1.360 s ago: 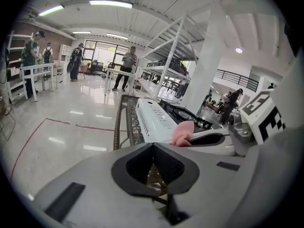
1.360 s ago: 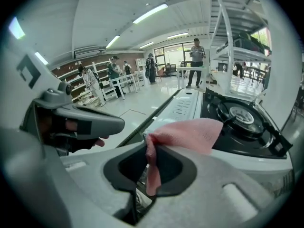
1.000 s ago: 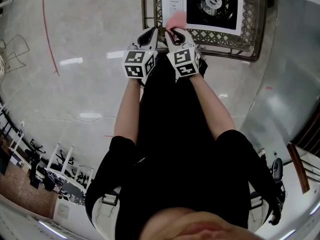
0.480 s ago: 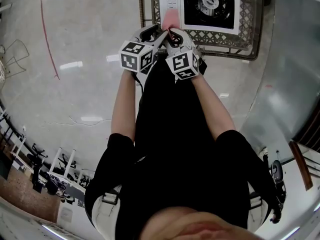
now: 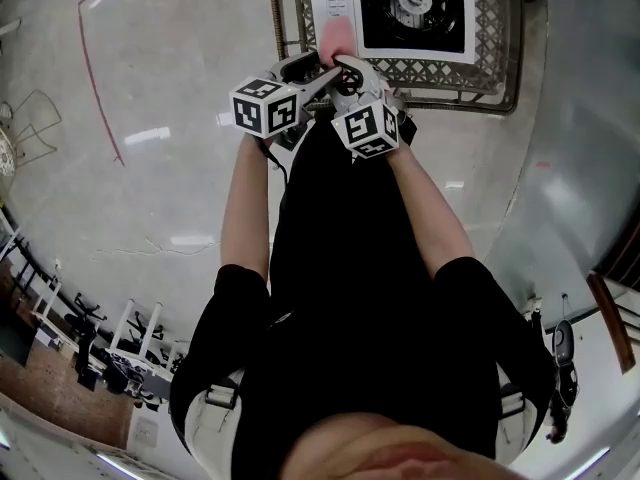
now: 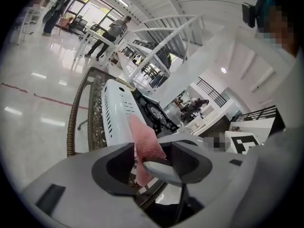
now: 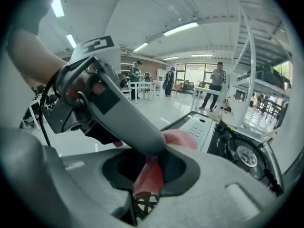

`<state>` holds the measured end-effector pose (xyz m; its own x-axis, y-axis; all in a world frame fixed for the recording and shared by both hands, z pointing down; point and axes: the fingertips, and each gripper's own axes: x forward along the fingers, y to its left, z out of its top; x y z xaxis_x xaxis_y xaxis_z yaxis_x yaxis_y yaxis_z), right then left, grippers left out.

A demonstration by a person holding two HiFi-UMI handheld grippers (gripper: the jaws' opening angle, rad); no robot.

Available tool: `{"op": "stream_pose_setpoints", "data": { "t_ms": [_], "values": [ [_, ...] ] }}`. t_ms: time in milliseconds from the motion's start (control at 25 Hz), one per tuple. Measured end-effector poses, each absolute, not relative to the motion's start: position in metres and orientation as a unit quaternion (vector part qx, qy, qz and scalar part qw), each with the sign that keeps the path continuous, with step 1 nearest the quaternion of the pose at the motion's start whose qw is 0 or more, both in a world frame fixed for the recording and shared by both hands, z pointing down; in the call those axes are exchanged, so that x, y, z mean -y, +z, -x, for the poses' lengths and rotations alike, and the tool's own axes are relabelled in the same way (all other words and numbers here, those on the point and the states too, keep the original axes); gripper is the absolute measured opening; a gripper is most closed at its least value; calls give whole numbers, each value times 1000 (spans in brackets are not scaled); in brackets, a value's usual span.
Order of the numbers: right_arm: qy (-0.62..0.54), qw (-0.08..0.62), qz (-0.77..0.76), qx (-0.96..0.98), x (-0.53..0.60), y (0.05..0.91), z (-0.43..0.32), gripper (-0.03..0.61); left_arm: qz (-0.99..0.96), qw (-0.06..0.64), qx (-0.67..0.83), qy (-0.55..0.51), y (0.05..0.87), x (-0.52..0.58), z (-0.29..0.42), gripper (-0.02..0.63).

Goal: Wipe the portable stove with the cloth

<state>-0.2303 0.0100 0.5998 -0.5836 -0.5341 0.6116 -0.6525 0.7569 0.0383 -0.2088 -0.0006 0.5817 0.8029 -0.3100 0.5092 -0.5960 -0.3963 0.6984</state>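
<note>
The white portable stove with its black burner stands on a wicker table at the top of the head view. A pink cloth sticks up at the stove's near left corner, above both grippers. My left gripper has just been opening its jaws and now stands wide open; the cloth hangs loose between them, in front of the stove. My right gripper has the cloth pinched in its jaws, which have just been opening a little. A left finger crosses over them.
The wicker table's rim curves round the stove. Shiny pale floor lies to the left. A grey slab lies to the right. People and desks stand far off in the hall.
The left jaws have opened off the cloth, and the left cube has shifted left and rolled. Both grippers and the cloth sit slightly nearer the stove. The right gripper stayed in place.
</note>
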Motion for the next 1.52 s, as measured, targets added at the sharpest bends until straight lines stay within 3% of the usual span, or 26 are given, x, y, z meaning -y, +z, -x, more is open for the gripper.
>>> {"op": "stream_pose_setpoints", "data": {
  "t_ms": [520, 840, 960, 1040, 1520],
  "values": [
    [154, 288, -293, 899, -23, 607, 227, 178, -819, 454, 298, 185, 599, 3, 208, 233],
    [181, 248, -332, 892, -19, 591, 201, 181, -808, 423, 350, 214, 606, 11, 219, 152],
    [177, 236, -346, 891, -17, 579, 187, 145, -808, 408, 364, 222, 606, 13, 216, 130],
    [174, 226, -362, 888, -13, 572, 174, 8, -808, 396, 373, 227, 606, 15, 212, 123],
    [210, 214, -382, 874, 3, 568, 96, 3, -790, 335, 423, 290, 609, 16, 190, 62]
  ]
}}
